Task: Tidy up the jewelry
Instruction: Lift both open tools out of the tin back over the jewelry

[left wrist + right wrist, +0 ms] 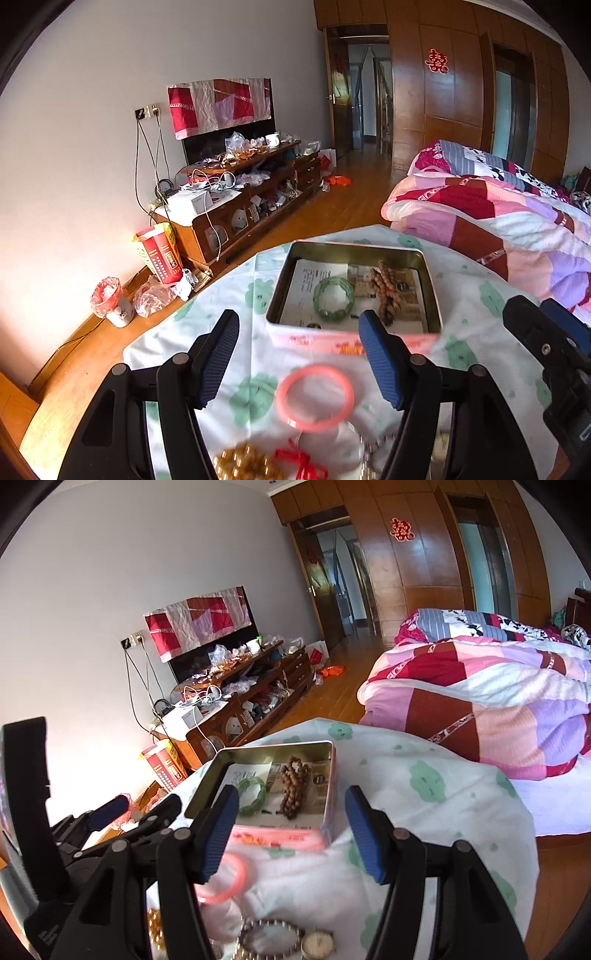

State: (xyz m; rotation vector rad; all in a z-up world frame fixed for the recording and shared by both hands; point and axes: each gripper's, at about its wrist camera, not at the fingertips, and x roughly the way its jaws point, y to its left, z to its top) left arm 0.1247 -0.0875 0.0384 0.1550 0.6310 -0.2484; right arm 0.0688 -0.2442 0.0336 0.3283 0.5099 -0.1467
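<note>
An open metal tin (430, 284) (330, 771) stands on a cloth-covered table; inside lie a green bangle (333, 298) (252, 795) and a brown bead string (386, 293) (293, 788). A pink bangle (314, 397) (225, 882) lies on the cloth in front of the tin. Near the bottom edge lie yellow beads (245, 461), a red knotted cord (301, 461), a wristwatch (317, 943) and an oval pendant (271, 936). My left gripper (299, 358) hovers open above the pink bangle with nothing between its fingers. My right gripper (291, 836) is open and empty before the tin.
The table wears a white cloth with green prints (258, 398) (424, 782). A bed with a patchwork quilt (498, 221) (480, 686) lies to the right. A cluttered wooden TV cabinet (251, 184) stands along the left wall, with a small bin (110, 301) on the wooden floor.
</note>
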